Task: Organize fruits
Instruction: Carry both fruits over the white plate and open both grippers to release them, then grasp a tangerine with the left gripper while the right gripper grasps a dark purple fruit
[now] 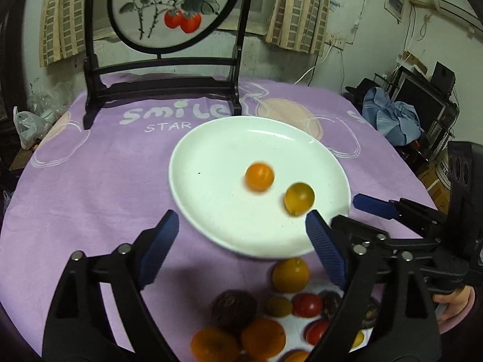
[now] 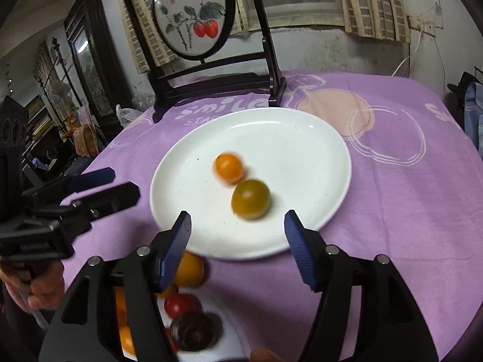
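Your table is covered by a purple cloth (image 1: 90, 181) printed with "smile" and "STAR". At its far side stands a dark wooden stand (image 1: 163, 72) holding a round painted screen (image 1: 172, 9) with two red fruits on it.

In the middle of the cloth sits a white plate (image 1: 211, 138). Two small fruits lie on it, apart from each other in your left view and nearly touching in your right view: an orange tomato (image 1: 259, 177), blurred, and a yellow-green tomato (image 1: 299, 198) nearer the plate's near-right edge.

Your left gripper (image 1: 241, 229) is spread wide, its blue pads (image 1: 160, 241) on either side of the plate's near rim with nothing between them. Your right gripper (image 2: 237, 229) stands partly open just short of the near rim, also empty, the yellow-green tomato just beyond its tips.

Just beside the plate's near edge, on the cloth, lies a yellow-orange fruit (image 1: 290, 274). Behind it, close to you, is a pile of fruit (image 1: 256, 325): oranges, red tomatoes, a small green one and dark wrinkled ones.
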